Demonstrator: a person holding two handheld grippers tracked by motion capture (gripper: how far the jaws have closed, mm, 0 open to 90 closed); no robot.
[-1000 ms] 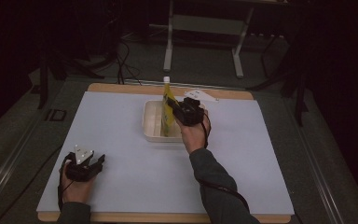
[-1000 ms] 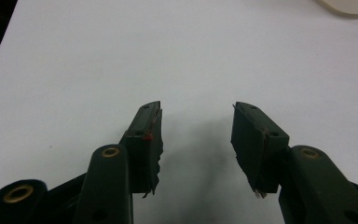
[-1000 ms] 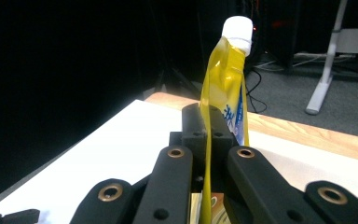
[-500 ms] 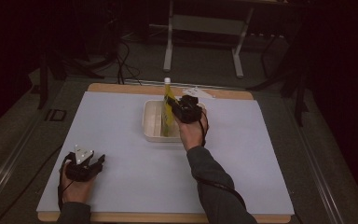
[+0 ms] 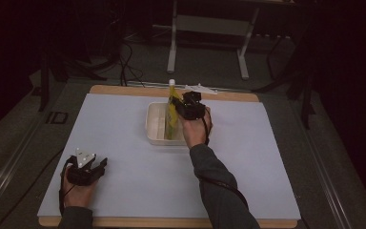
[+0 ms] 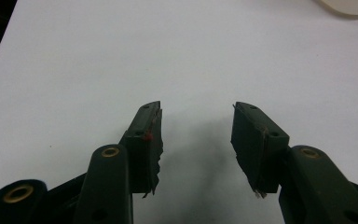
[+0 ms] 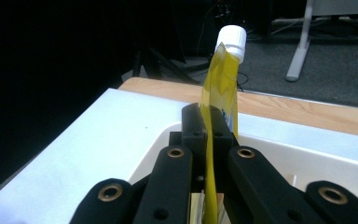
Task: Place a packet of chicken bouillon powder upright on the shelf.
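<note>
A yellow pouch [image 5: 172,114] with a white screw cap [image 7: 232,40] stands upright over the white tray [image 5: 155,125] near the table's far middle. My right gripper [image 5: 180,110] is shut on the yellow pouch [image 7: 216,93], its jaws pinching the thin edge below the cap. My left gripper [image 5: 97,166] rests on the white table near the front left corner. In the left gripper view its jaws stand apart over bare table, and the left gripper [image 6: 196,122] is open with nothing between the fingers.
The white mat [image 5: 124,181] covers a wooden table [image 5: 124,89]. A metal stand [image 5: 207,28] and cables lie on the dark floor beyond the far edge. A white object [image 5: 205,88] sits by the far edge behind the tray.
The right gripper and pouch have shifted only slightly over the tray. The left gripper has stayed in place.
</note>
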